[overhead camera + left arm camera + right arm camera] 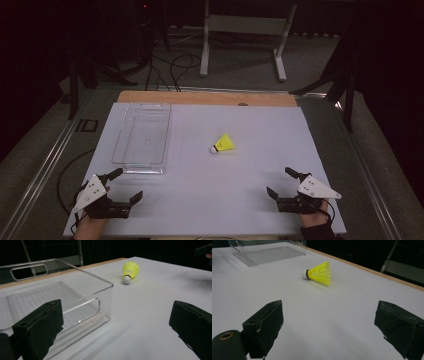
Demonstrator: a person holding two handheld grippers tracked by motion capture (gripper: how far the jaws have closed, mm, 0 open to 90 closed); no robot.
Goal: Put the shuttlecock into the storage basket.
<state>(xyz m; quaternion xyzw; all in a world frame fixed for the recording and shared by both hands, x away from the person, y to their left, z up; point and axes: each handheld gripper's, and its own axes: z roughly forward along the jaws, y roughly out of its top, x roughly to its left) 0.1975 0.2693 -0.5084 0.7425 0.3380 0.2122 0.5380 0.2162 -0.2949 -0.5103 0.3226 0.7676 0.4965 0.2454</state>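
Note:
A yellow shuttlecock (223, 144) with a white cork lies on its side near the middle of the white table (210, 190); I also see the shuttlecock (130, 271) in the left gripper view and the shuttlecock (319, 273) in the right gripper view. A clear plastic bin (143, 137) stands empty at the left; the bin (50, 297) is close ahead of my left gripper. My left gripper (127, 185) rests open at the front left. My right gripper (281, 181) rests open at the front right. Nothing sits between either pair of jaws.
A wooden strip (207, 98) runs along the table's far edge. Beyond it stand a white frame stand (245, 30) and black cables (170, 70) on the floor. Dark stand legs (345, 85) flank the table.

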